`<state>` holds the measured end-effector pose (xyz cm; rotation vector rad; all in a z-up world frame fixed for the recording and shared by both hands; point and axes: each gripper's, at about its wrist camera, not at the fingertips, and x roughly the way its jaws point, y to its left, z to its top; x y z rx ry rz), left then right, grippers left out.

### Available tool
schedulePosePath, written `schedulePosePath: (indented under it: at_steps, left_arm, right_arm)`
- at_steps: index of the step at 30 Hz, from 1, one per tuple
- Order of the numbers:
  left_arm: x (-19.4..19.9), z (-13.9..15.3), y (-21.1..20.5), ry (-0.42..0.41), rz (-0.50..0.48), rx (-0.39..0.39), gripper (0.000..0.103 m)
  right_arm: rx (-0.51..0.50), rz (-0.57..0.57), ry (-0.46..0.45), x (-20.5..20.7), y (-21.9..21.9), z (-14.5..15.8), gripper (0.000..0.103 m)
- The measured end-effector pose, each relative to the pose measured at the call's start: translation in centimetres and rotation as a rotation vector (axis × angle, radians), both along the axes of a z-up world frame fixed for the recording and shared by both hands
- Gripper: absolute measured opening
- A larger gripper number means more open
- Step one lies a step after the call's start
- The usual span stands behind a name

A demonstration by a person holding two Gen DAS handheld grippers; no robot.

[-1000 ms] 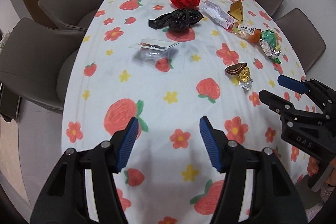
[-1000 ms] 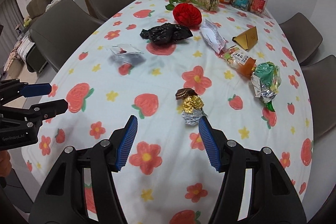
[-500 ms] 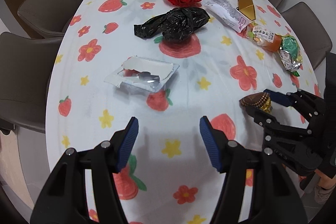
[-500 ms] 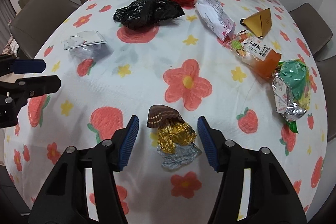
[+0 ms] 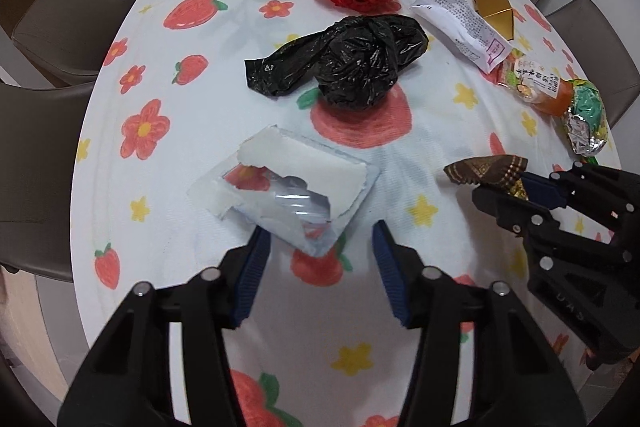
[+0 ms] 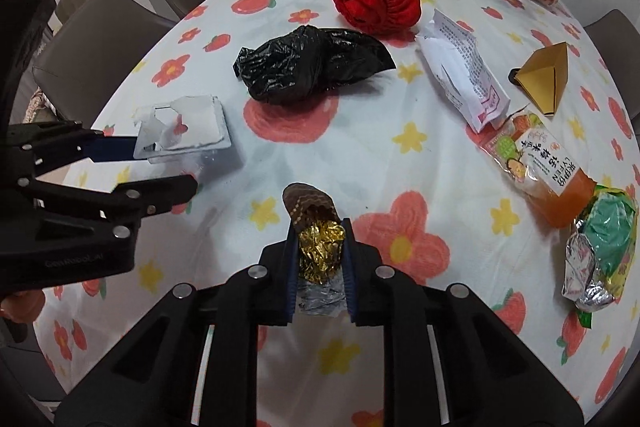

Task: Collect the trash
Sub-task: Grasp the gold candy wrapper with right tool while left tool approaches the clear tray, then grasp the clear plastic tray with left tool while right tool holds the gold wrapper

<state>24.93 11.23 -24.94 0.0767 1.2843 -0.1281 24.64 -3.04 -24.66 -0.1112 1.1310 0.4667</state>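
Flowered tablecloth [image 6: 400, 155]: right gripper [image 6: 319, 267], jaws just closing, pinches foil wrapper [image 6: 320, 251] lengthwise, brown tip up-frame; left gripper [image 5: 320, 259], also just closing, straddles torn clear tray [image 5: 288, 187].

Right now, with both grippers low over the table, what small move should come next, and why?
Probably close the left gripper on the torn clear plastic tray. Its jaws have just been closing, yet they stand open around the tray's near corner without pressing it. The right gripper has just closed its jaws on the gold foil wrapper, so that piece looks secured.
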Motion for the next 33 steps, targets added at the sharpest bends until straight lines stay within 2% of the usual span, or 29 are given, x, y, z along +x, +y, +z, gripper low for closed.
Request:
schedulePosePath:
  at_steps: [1, 3, 5, 8, 11, 13, 17, 19, 21, 23, 24, 28, 33]
  left_arm:
    - [0.2, -0.3, 0.1, 0.011, -0.001, 0.006, 0.038]
    - [0.5, -1.0, 0.4, 0.030, 0.002, 0.012, 0.021]
    - [0.7, -1.3, 0.6, 0.035, 0.001, 0.008, 0.013]
    - [0.9, -1.2, 0.6, 0.013, -0.006, 0.014, 0.004]
    - [1.2, -0.6, 0.6, -0.011, -0.002, 0.021, 0.003]
    - [1.1, -0.3, 0.5, -0.016, 0.003, 0.036, 0.007]
    - [0.8, -0.1, 0.3, -0.017, -0.009, 0.058, 0.008]
    - [0.7, -0.1, 0.3, -0.009, -0.005, 0.052, 0.016]
    - [0.6, 0.4, 0.7, -0.022, 0.017, 0.024, 0.050]
    - [0.4, 1.5, 1.3, -0.064, 0.043, 0.000, 0.063]
    - [0.4, 2.0, 1.5, -0.078, 0.053, -0.013, 0.067]
    - [1.4, 2.9, 2.7, -0.089, 0.100, -0.060, 0.067]
    - [3.6, 1.3, 3.9, -0.051, 0.160, -0.096, 0.067]
  right_arm:
    - [0.005, 0.000, 0.000, 0.1, 0.0, 0.0, 0.018]
    - [0.012, 0.002, -0.002, 0.2, 0.1, 0.2, 0.018]
    - [0.017, 0.004, -0.001, 0.2, 0.2, 0.3, 0.018]
    - [0.020, 0.007, -0.002, -0.1, 0.2, 0.5, 0.018]
    - [0.017, 0.013, -0.001, -0.3, 0.1, 0.7, 0.018]
    - [0.018, 0.012, 0.001, -0.5, 0.1, 0.8, 0.018]
    - [0.023, 0.006, 0.001, -0.5, -0.1, 0.9, 0.018]
    - [0.025, 0.007, 0.000, -0.5, -0.1, 1.0, 0.018]
    - [0.027, 0.008, -0.003, -0.5, 0.0, 1.0, 0.018]
    - [0.030, 0.010, -0.006, -0.5, 0.0, 1.1, 0.018]
    - [0.032, 0.010, -0.006, -0.4, 0.0, 1.1, 0.018]
    - [0.036, 0.012, -0.002, -0.4, 0.1, 1.0, 0.018]
    - [0.037, 0.017, 0.002, -0.2, 0.3, 0.8, 0.018]
